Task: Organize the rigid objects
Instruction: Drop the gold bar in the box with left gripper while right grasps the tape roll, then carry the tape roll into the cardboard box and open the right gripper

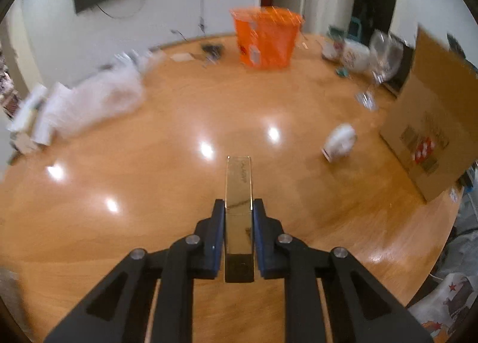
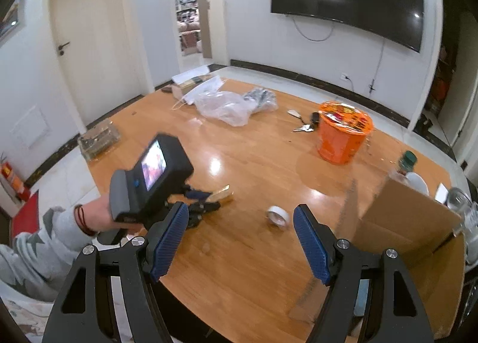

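My left gripper (image 1: 238, 208) is shut on a long gold box (image 1: 238, 193) and holds it above the wooden table (image 1: 149, 193). The right wrist view shows that gripper (image 2: 209, 198) with the gold box (image 2: 222, 193) at the left. My right gripper (image 2: 240, 214) is open and empty above the table's near edge. A roll of white tape (image 2: 277, 216) lies on the table between its fingers in the view; it also shows in the left wrist view (image 1: 340, 141). A cardboard box (image 2: 409, 217) stands open at the right, also in the left wrist view (image 1: 433, 116).
An orange bucket (image 2: 343, 134) stands toward the back, keys (image 2: 304, 127) beside it. Clear plastic bags (image 2: 224, 105) and papers lie at the far left. A green-capped jar (image 2: 406, 164) and glassware (image 2: 460, 202) stand behind the cardboard box.
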Tool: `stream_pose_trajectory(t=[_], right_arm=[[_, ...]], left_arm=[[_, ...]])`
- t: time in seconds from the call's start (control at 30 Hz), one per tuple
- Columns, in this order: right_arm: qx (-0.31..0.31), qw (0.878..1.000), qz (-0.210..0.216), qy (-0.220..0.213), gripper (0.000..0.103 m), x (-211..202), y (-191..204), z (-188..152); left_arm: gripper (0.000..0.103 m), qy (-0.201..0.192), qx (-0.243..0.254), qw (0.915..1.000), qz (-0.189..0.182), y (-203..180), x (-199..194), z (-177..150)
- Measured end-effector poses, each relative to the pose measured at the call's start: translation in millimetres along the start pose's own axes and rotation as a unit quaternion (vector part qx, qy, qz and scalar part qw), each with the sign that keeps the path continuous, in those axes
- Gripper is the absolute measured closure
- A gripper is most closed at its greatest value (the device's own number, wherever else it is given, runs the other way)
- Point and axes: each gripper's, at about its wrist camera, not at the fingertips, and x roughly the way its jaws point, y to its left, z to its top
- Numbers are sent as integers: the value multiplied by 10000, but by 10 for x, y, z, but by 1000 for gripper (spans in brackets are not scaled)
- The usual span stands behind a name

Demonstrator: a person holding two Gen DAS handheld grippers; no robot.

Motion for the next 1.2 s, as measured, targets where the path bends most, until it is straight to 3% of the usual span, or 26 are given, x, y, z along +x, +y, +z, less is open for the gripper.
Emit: stream_pose_trajectory(t=[0.2, 0.3, 0.43, 0.6, 0.7, 0.87, 0.93, 0.97, 1.03, 1.1, 1.2], right_arm=[[81, 9990, 302, 317, 33, 475, 168, -134], [306, 9991, 50, 273, 25, 767, 128, -267], [955, 9943, -409, 247, 25, 1135, -108, -447], [1150, 9858, -1210, 162, 25, 1508, -397, -534], [1321, 9824, -1267, 373, 25, 1697, -589, -539], [1323, 9819, -1213, 606, 25, 1841, -696, -459], [1233, 9823, -1224, 697, 28, 1866, -687, -428], [1190, 9820, -1279, 715, 34, 1870, -678, -422], [1259, 9802, -1349, 712, 45, 1870, -682, -418], [1232, 9806, -1351, 712, 65, 1867, -665, -402], [1151, 9817, -1345, 703, 65, 1873, -619, -411]], left_arm=[[88, -592, 276, 9979, 35, 78, -877, 546], [88, -877, 615, 9939, -258, -152, -1219, 876], [88, -1133, 1183, 9824, -900, -705, -1499, 1294], [88, -849, 2083, 9563, -1868, -1653, -1445, 1676], [88, -470, 2445, 9455, -2100, -2049, -1208, 1737], [88, 391, 2519, 9460, -2005, -2294, -661, 1675], [87, 558, 2549, 9491, -1765, -2351, -536, 1644], [84, 547, 2520, 9514, -1686, -2336, -518, 1633], [62, 461, 2356, 9547, -1759, -2275, -554, 1645], [54, 271, 2211, 9581, -1801, -2212, -649, 1673], [47, -89, 1959, 9648, -1752, -1955, -861, 1715]])
